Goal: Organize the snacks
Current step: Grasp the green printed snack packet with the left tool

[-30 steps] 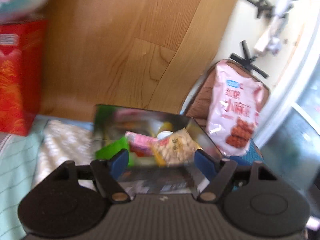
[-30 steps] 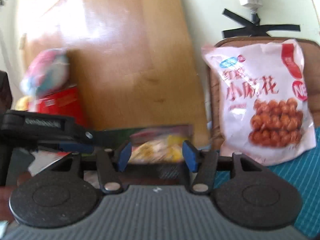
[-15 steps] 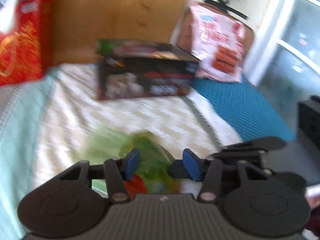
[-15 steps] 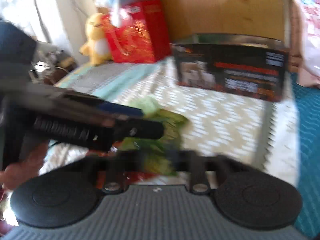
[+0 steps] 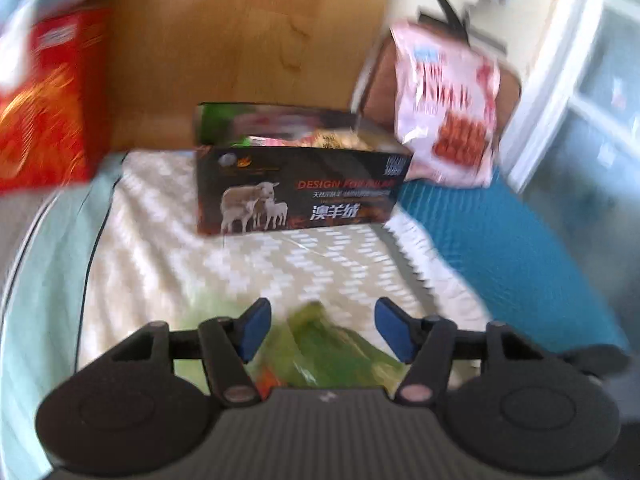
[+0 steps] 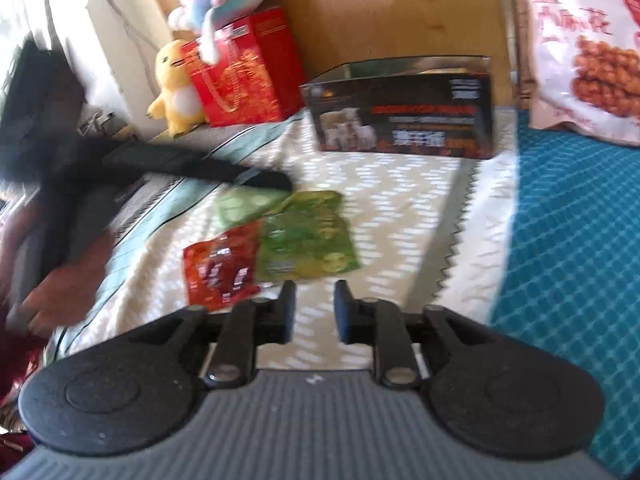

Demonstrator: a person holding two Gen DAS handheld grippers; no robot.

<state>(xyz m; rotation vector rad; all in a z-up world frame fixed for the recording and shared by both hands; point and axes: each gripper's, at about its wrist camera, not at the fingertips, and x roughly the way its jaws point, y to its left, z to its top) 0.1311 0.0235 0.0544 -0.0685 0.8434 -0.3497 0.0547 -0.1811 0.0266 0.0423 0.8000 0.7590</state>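
Right wrist: zigzag-patterned bedspread (image 6: pixel 400 208), teal mat (image 6: pixel 568 240).

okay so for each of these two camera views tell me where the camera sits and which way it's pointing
Left wrist: rides on the left tool, angled down across the bed toward the black box by the wooden board; its open blue-padded fingers straddle the green packet.
Right wrist: rides on the right tool, aimed down at the green packet and red packet; its fingers are apart and empty, and the left tool and a hand show on its left.
Shared: black box, green packet, red carton, pink snack bag.
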